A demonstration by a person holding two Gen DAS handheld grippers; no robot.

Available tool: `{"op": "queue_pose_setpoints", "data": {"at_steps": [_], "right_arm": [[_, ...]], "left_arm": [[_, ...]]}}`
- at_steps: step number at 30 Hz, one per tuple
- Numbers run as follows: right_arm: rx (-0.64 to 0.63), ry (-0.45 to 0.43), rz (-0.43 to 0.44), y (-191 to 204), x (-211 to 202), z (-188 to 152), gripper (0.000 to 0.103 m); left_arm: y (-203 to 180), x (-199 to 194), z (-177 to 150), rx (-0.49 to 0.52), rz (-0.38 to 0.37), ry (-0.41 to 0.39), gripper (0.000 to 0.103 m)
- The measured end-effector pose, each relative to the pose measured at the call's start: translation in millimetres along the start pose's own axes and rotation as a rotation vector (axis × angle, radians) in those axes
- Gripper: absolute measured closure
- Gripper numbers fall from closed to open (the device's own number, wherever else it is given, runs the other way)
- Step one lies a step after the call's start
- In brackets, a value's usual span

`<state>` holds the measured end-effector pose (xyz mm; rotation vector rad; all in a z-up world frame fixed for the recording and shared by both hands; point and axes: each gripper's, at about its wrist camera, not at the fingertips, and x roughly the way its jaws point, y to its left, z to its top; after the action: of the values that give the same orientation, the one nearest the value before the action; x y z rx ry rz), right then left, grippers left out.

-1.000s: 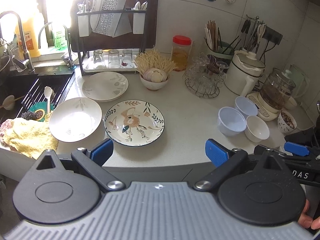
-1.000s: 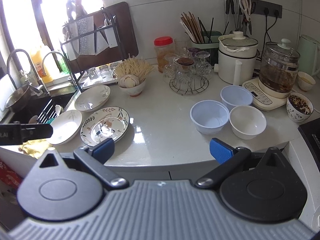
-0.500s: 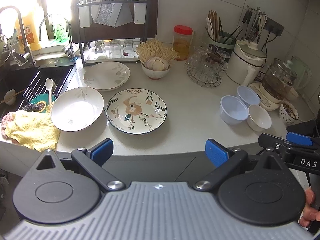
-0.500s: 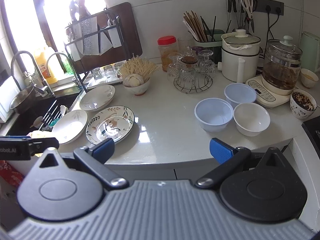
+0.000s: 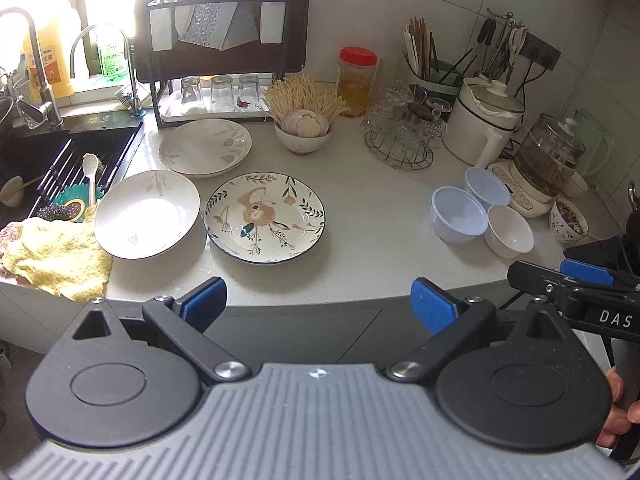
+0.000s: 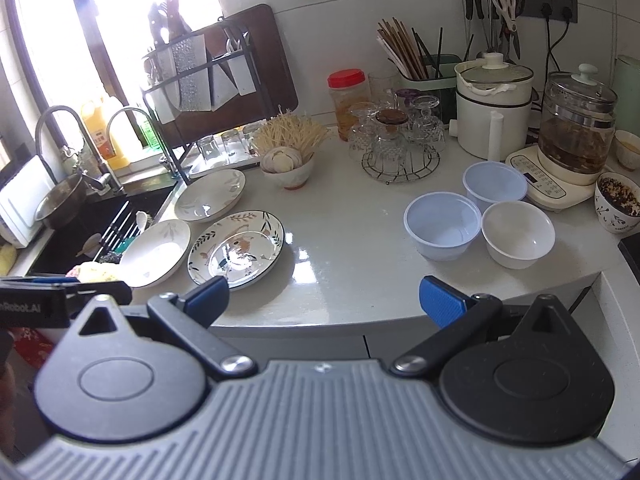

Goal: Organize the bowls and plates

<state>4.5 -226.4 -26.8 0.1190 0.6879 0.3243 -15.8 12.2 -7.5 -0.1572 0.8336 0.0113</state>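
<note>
Three plates lie on the white counter at the left: a flower-patterned plate [image 5: 265,218] [image 6: 236,248], a plain white plate [image 5: 146,214] [image 6: 156,252] by the sink, and a leaf-patterned plate [image 5: 205,147] [image 6: 210,195] behind them. At the right stand two pale blue bowls [image 5: 459,215] [image 6: 442,226], [image 5: 487,189] [image 6: 495,187] and a white bowl [image 5: 509,231] [image 6: 518,235], touching each other. My left gripper [image 5: 318,306] is open and empty, in front of the counter edge. My right gripper [image 6: 323,300] is open and empty, also short of the counter edge.
A bowl of noodles and garlic [image 5: 304,128], a wire rack of glasses [image 5: 404,136], a red-lidded jar [image 5: 357,80], a white pot [image 5: 486,124] and a glass kettle [image 5: 550,160] stand at the back. A dish rack [image 5: 224,52], sink [image 5: 60,160] and yellow cloth [image 5: 56,256] are at the left.
Both grippers have drawn back and risen a little from the counter; the dishes look farther away. Nothing on the counter has moved. Both stay open.
</note>
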Motion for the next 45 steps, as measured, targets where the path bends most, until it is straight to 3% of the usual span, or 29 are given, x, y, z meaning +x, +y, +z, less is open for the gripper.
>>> {"op": "queue_pose_setpoints", "data": {"at_steps": [14,32,45], "right_arm": [[0.002,0.011,0.023,0.8,7.7,-1.5,0.000],[0.011,0.005,0.049,3.6,13.6,-6.7,0.000],[0.000,-0.032,0.040,17.8,21.6,-7.9,0.000]], "left_arm": [[7.4,5.9,1.8,0.015,-0.034,0.015,0.003],[12.3,6.8,-5.1,0.005,0.032,0.015,0.003],[36.2,23.4,-1.1,-0.019,0.008,0.013,0.003]]}}
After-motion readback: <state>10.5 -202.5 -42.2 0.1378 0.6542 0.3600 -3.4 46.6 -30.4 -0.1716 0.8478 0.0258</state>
